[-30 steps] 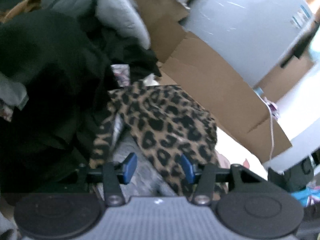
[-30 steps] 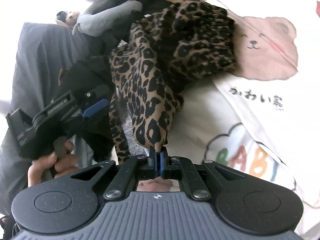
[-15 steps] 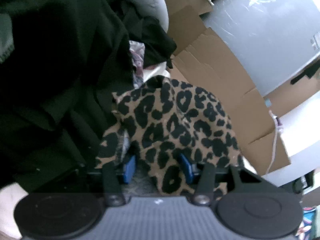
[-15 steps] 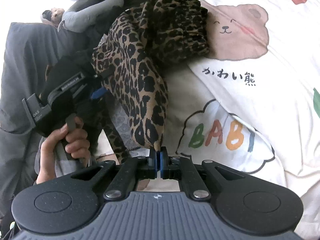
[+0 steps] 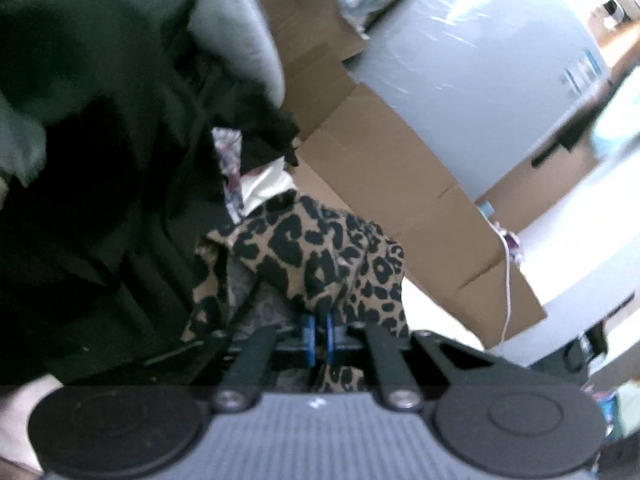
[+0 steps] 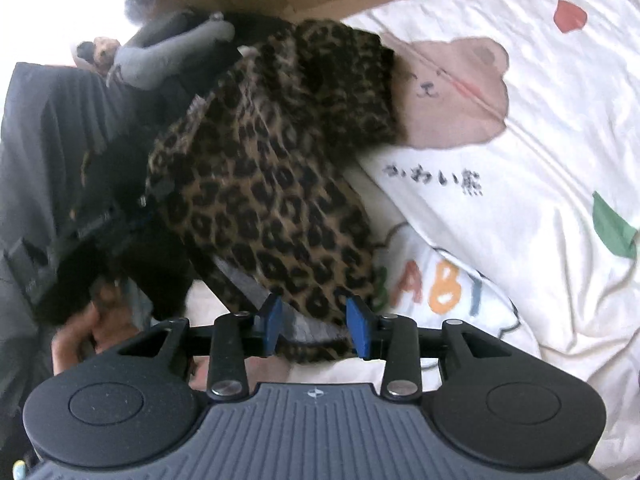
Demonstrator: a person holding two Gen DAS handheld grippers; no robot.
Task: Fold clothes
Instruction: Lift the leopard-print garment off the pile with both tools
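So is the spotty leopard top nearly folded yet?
Not yet. The brown-and-black leopard-print fabric garment lies bunched on the cream bear-print blanket, no neat fold showing. The left gripper pinches one edge; the right gripper is opening around another. All folding remains.

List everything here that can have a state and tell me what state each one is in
left gripper: shut on a fold of the leopard-print garment.
right gripper: jaws opening, fabric between the pads but not pinched.
leopard-print garment: bunched, not yet folded, draped over the dark clothes and the blanket.
dark clothes: heaped, unfolded.
bear-print blanket: spread out, wrinkled.
cardboard box: flaps open.
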